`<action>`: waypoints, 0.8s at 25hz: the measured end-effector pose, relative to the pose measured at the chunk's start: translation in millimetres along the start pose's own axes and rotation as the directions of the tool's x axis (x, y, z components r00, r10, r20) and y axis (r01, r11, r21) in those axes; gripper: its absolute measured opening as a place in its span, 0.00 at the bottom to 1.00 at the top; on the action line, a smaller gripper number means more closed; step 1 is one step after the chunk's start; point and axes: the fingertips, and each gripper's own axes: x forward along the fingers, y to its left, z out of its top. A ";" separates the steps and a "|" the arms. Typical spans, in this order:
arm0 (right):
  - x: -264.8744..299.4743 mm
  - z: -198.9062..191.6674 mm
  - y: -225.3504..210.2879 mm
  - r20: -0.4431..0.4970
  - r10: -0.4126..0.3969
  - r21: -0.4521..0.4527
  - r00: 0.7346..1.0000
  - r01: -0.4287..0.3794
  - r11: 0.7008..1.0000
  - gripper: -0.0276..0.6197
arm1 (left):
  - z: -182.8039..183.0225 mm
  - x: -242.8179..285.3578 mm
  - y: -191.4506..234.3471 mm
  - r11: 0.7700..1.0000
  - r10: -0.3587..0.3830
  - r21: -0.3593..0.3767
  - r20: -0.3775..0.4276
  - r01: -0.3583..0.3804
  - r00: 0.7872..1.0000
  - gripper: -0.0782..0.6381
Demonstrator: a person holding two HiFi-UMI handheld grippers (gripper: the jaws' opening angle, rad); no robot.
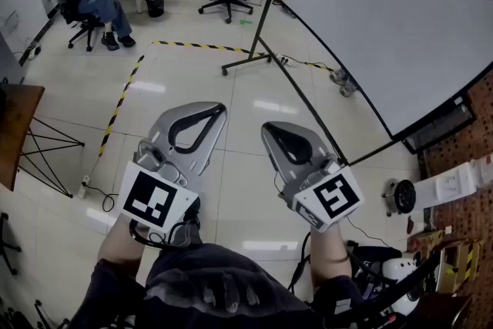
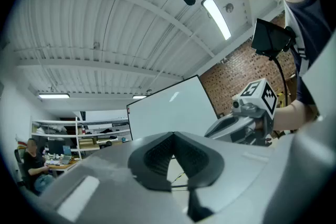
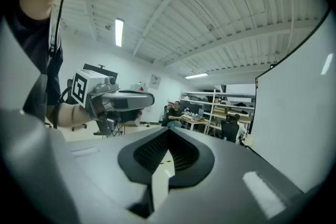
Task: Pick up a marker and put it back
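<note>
Left gripper (image 1: 216,111) and right gripper (image 1: 266,128) are hovering, fingers closed and empty, facing the whiteboard (image 1: 385,19), probably before seeking a marker.

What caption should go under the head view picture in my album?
Left gripper and right gripper, both shut and empty, held side by side over the tiled floor beside a big whiteboard.

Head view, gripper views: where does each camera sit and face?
Head view: on the head, steeply down at floor; both forearms, left hand-held gripper, right hand-held gripper.
Left gripper view: on the left one, toward whiteboard; own shut jaws, a sleeve.
Right gripper view: on the right one, toward desks; own shut jaws.
Shared: each gripper view shows the other hand-held gripper.
</note>
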 end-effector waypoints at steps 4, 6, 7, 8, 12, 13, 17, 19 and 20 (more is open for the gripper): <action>47.6 -17.8 -34.5 -0.030 -0.044 0.022 0.999 0.044 0.999 0.04 | -36.1 24.1 50.3 0.999 -0.007 -0.043 -0.002 0.006 1.000 0.12; 73.2 -21.9 -54.4 -0.036 -0.063 0.039 0.997 0.064 0.997 0.04 | -48.9 39.4 78.3 0.999 -0.013 -0.050 0.003 0.013 1.000 0.12; 85.9 -23.3 -64.6 -0.041 -0.073 0.044 0.997 0.074 0.996 0.04 | -54.5 48.1 91.7 0.999 -0.022 -0.049 0.005 0.022 1.000 0.12; 98.1 -24.3 -74.3 -0.046 -0.083 0.045 0.996 0.085 0.995 0.04 | -59.8 56.9 104.4 0.998 -0.034 -0.047 0.006 0.034 0.999 0.12; 142.2 -26.2 -105.4 -0.052 -0.116 0.047 0.992 0.118 0.992 0.04 | -79.3 87.1 152.1 0.995 -0.067 -0.076 0.010 0.068 0.998 0.12; 152.0 -26.6 -112.5 -0.049 -0.122 0.053 0.991 0.125 0.991 0.04 | -84.4 94.2 162.9 0.994 -0.073 -0.083 0.007 0.073 0.997 0.12; 183.4 -32.5 -142.3 -0.052 -0.132 0.078 0.990 0.136 0.988 0.05 | -106.1 127.6 192.9 0.989 -0.109 -0.100 -0.013 0.107 0.994 0.12; 198.5 -37.6 -160.3 -0.056 -0.134 0.088 0.989 0.139 0.986 0.05 | -117.9 146.5 205.5 0.988 -0.120 -0.106 -0.030 0.116 0.992 0.12; 206.3 -40.7 -170.5 -0.058 -0.133 0.092 0.989 0.138 0.986 0.05 | -124.3 156.9 211.5 0.987 -0.125 -0.110 -0.040 0.120 0.991 0.12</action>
